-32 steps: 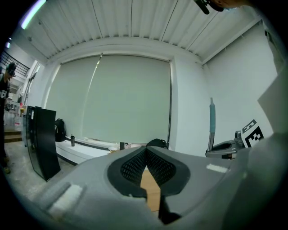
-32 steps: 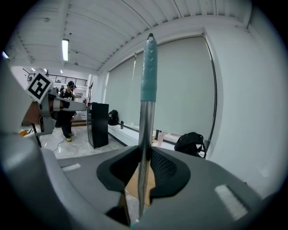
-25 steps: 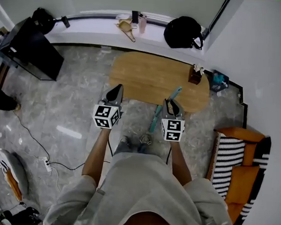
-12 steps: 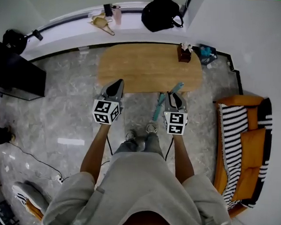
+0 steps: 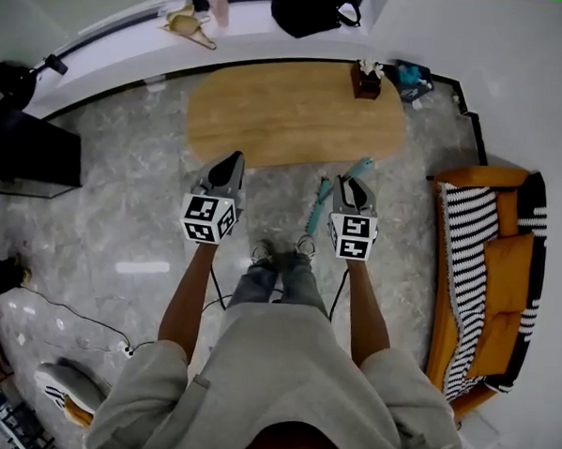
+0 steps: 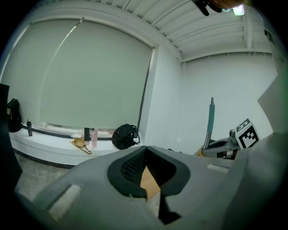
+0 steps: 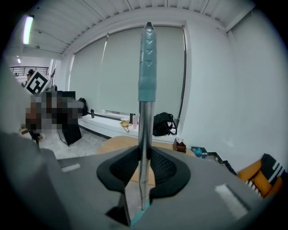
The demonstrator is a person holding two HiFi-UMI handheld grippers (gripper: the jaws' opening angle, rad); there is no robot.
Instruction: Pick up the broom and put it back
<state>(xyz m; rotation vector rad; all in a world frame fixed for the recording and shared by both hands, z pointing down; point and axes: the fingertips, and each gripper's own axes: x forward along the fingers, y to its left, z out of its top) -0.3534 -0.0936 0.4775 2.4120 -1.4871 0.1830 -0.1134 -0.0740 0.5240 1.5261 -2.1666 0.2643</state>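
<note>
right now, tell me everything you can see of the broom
The broom has a slim silvery metal shaft topped by a ribbed teal grip with a pointed end, and another teal section shows lower down. It stands nearly upright, clamped at the shaft between the jaws of the right hand-held gripper, just off the near edge of the wooden table. Its bristle head isn't visible, and nothing else visibly touches it.

From the head view we lose part of the broom behind the right gripper, and we cannot make out its brush end down by the person's shoes. In the right gripper view its shaft is cut off low behind the gripper's own body. The items on the far window ledge and the small box at the table's far right are too small to identify.
</note>
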